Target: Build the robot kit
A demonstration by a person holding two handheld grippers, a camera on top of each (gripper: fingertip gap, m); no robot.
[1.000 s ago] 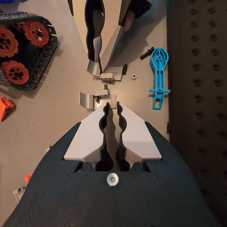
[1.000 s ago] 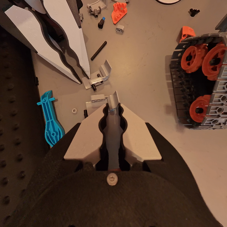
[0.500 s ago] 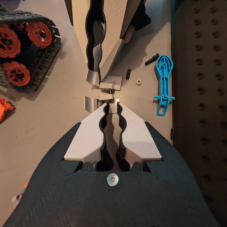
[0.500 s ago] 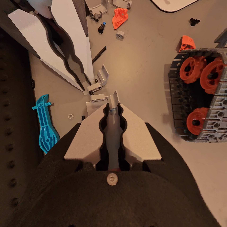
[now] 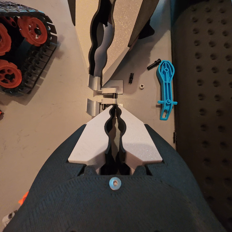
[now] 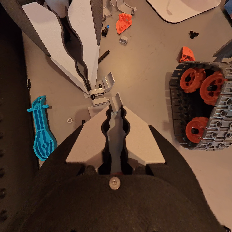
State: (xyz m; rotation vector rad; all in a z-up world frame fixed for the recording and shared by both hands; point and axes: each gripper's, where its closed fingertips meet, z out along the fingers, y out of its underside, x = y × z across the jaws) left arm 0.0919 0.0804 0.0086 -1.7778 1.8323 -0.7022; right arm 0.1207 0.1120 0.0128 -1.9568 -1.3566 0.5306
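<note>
Grey table (image 5: 37, 125) under warm light; left wrist view: left gripper (image 5: 114, 106), open a second ago, now clamped on near grey panel piece (image 5: 109, 101), its black pin (image 5: 114, 96) now seated in far grey panel piece (image 5: 109, 90); blue tool (image 5: 165, 87) by right edge; right wrist view: right gripper (image 6: 116, 108) still clamped on far grey panel piece (image 6: 116, 101); tracked vehicle (image 6: 200, 106) at right edge.

Left claw (image 5: 115, 106) and right claw (image 6: 115, 109) tip-to-tip, both clamped.
</note>
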